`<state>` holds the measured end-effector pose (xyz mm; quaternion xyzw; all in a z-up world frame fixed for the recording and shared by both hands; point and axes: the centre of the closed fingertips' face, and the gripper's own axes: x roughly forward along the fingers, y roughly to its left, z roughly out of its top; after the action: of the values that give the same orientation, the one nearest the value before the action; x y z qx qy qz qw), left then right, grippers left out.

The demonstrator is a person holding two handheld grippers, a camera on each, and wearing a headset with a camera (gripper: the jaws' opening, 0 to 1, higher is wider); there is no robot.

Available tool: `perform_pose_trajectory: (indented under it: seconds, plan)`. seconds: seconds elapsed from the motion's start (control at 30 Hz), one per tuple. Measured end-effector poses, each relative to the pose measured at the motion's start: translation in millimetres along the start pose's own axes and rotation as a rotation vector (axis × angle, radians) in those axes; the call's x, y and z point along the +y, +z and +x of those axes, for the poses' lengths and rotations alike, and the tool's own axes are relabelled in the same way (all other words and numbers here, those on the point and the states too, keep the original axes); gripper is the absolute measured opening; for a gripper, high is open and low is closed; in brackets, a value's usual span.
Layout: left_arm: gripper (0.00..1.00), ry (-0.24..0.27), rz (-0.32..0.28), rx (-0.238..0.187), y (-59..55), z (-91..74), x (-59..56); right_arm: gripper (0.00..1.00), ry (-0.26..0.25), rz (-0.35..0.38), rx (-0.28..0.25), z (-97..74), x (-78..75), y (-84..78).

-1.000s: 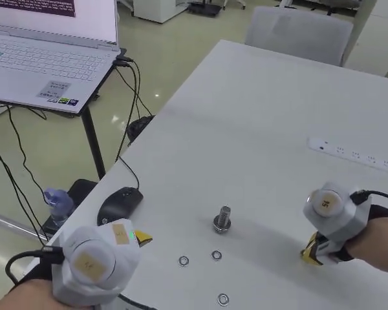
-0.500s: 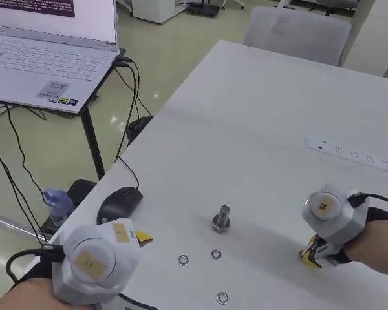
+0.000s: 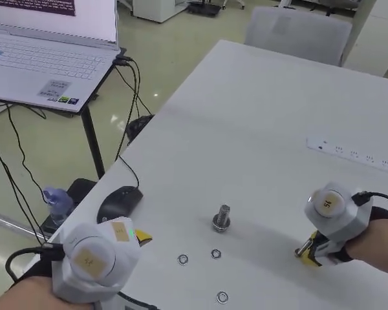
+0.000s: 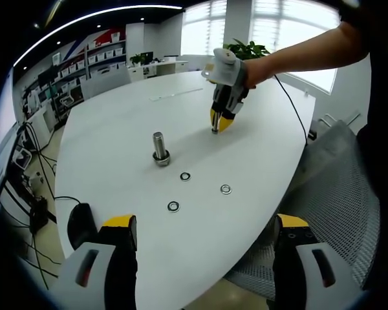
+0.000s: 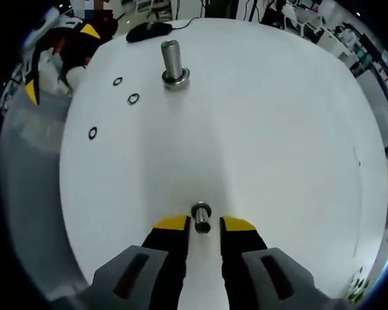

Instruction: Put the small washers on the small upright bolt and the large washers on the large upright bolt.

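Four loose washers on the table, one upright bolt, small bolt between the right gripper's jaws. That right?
Not four. The head view shows three loose washers on the table. The rest holds: one upright bolt, and a small bolt sits between the right gripper's jaws.

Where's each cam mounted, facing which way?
Head view: on the headset, facing forward and down at the table; left claw, right claw and forearms show.
Left gripper view: on left claw, facing across the table at large bolt, washers, right claw; own jaws wide apart.
Right gripper view: on right claw, facing down at table; own jaws grip small bolt.
Shared: all three show large bolt and washers.
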<state>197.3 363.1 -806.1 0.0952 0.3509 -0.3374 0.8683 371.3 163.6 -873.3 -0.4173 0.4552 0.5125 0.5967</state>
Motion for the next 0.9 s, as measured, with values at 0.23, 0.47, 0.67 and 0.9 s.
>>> perform_pose_trajectory:
  seconds: [0.23,0.47,0.67,0.9]
  plan:
    - [0.87,0.001,0.002,-0.013,5.5,-0.9,1.1,0.26,0.011,-0.003,-0.027,-13.1,-1.3,11.9]
    - [0.88,-0.002,0.006,-0.015,7.3,-1.4,-0.5,0.30,0.021,-0.034,-0.051,-27.0,5.2,29.9]
    - [0.89,-0.001,0.009,-0.019,8.7,-2.8,-0.3,0.32,0.028,-0.065,-0.062,-28.1,13.1,42.3]
    - [0.89,-0.001,0.011,-0.015,6.0,-1.8,-2.3,0.32,0.025,-0.099,-0.079,-27.9,20.0,60.3]
